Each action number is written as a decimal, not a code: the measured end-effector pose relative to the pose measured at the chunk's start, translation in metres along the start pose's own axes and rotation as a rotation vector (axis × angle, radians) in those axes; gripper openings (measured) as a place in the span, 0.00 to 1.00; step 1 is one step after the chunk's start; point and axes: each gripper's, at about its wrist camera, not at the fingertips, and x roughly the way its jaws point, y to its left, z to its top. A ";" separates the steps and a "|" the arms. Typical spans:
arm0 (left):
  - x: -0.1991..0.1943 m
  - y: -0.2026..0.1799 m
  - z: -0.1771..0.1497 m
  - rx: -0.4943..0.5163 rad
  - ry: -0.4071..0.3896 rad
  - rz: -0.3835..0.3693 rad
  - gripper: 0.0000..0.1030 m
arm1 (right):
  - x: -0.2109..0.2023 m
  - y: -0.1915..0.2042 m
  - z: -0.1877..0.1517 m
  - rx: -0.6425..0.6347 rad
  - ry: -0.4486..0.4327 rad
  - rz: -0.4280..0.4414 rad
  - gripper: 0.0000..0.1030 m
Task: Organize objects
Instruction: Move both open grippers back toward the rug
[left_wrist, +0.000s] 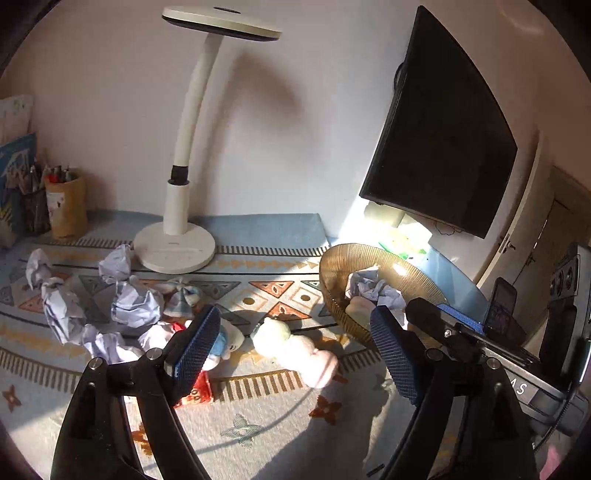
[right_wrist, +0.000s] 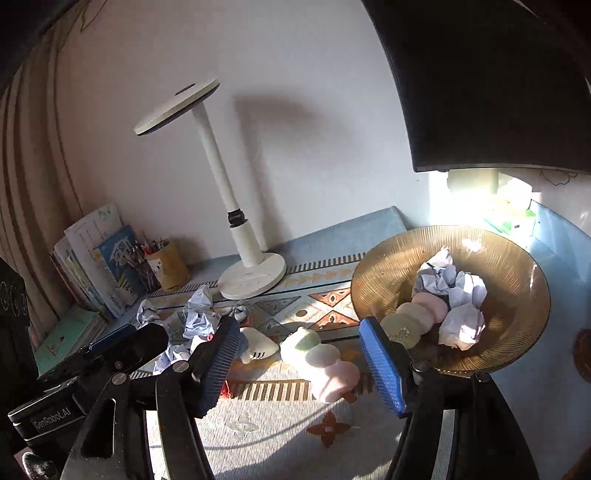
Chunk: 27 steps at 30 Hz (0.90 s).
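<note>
An amber glass bowl (right_wrist: 517, 266) at the right holds crumpled paper balls (right_wrist: 461, 321) and a pastel dango plush (right_wrist: 413, 321). It also shows in the left wrist view (left_wrist: 369, 254). A second dango plush (right_wrist: 325, 358) lies on the patterned mat in front of the bowl, also in the left wrist view (left_wrist: 299, 350). A blue and white plush (left_wrist: 225, 343) lies beside it. Several crumpled papers (left_wrist: 133, 302) lie at the left. My left gripper (left_wrist: 295, 354) is open above the plushes. My right gripper (right_wrist: 299, 365) is open around the dango plush, not touching it.
A white desk lamp (left_wrist: 173, 251) stands at the back on the mat. A dark monitor (left_wrist: 443, 140) hangs at the right. Pen cups (left_wrist: 66, 206) and books (right_wrist: 96, 262) stand at the far left. Green and white packets (right_wrist: 513, 214) lie under the monitor.
</note>
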 end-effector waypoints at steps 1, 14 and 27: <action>-0.011 0.012 -0.009 -0.010 -0.014 0.046 0.88 | 0.010 0.009 -0.009 -0.015 0.020 0.013 0.64; -0.007 0.116 -0.068 -0.078 0.016 0.344 0.90 | 0.089 0.034 -0.064 -0.117 0.189 -0.071 0.64; -0.008 0.101 -0.074 -0.032 0.019 0.351 0.90 | 0.093 0.036 -0.066 -0.128 0.221 -0.065 0.65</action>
